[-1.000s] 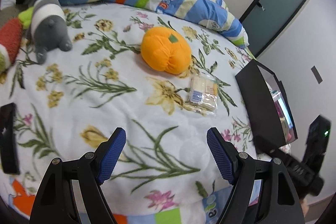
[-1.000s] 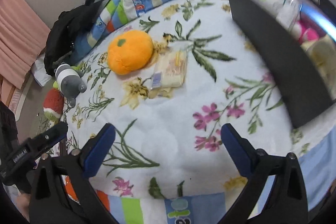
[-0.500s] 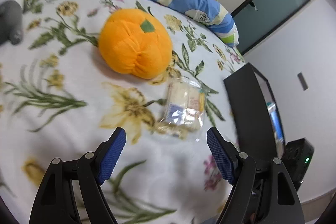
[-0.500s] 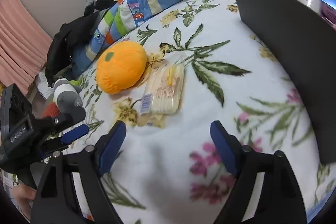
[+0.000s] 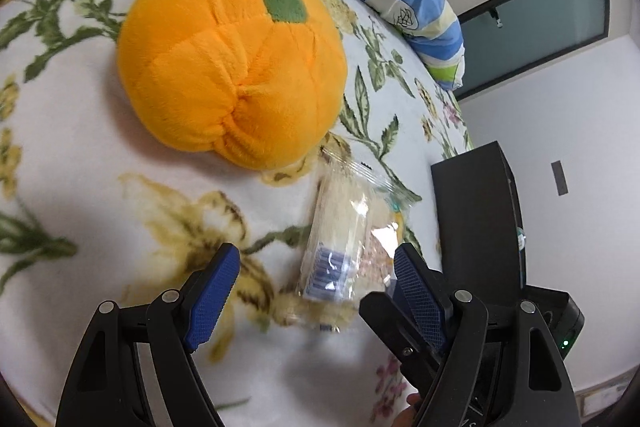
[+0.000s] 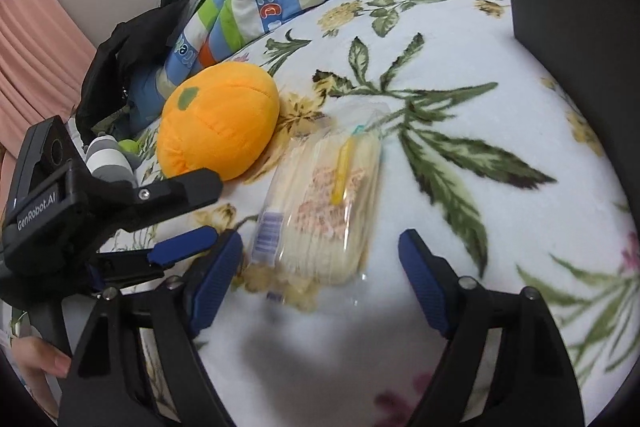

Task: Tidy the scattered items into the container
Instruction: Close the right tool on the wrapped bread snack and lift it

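Right wrist view: black container (image 6: 568, 7) contents hidden; both grippers' fingers (image 6: 216, 275) apart around clear packet (image 6: 324, 203).

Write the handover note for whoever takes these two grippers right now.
Left gripper: open, empty, low over the bedspread, near end of the snack packet just ahead between its tips.
Right gripper: jaws have just been closing but remain open; the same packet lies just ahead of them, not gripped.
Orange plush: on the bed beside the packet's far end.
Grey striped toy: farther off, mostly hidden behind the left gripper.
Black bin: on the bed to the right, some items already inside.
Done: nothing lifted this round.
Left: grip the packet, drop it in the bin, then the plush and the grey toy.
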### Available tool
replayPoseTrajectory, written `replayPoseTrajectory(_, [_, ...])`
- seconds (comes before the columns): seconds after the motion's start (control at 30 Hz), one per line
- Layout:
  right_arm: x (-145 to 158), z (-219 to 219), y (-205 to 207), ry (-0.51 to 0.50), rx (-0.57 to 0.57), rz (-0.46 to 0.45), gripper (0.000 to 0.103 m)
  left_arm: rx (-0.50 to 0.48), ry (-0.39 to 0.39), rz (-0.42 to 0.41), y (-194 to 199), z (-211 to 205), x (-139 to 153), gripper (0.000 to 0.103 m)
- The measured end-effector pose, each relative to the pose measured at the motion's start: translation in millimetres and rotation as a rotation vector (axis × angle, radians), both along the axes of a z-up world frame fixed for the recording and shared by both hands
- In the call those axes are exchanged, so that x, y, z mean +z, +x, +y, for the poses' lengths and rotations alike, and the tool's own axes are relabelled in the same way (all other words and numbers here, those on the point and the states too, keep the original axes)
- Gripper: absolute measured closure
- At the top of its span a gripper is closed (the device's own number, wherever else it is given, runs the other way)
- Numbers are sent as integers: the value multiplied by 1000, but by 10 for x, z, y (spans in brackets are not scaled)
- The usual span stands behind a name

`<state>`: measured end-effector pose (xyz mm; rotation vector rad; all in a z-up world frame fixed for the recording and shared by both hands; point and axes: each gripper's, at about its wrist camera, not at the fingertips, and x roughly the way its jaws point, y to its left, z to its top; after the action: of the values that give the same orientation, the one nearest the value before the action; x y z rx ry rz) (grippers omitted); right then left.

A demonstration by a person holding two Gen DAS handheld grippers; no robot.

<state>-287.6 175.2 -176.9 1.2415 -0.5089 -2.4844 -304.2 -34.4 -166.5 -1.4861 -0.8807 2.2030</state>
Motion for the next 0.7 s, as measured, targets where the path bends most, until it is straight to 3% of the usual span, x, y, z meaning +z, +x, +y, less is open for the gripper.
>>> replayPoseTrajectory(0.4, [-90, -27, -175, -6, 24, 22, 39, -64, 111, -44, -253, 292, -231, 23])
replayPoseTrajectory(0.5, [-91, -42, -165, 3, 31, 26, 44, -60, 100, -41, -254, 351, -232, 25])
replayPoseTrajectory(0.63, [-77, -37, -124, 9, 29, 27, 51, -55, 52, -44, -220, 376, -211, 53])
replayPoseTrajectory(0.7, [-64, -16, -96, -3, 17, 23, 52, -60, 32, -46, -187, 379, -189, 58])
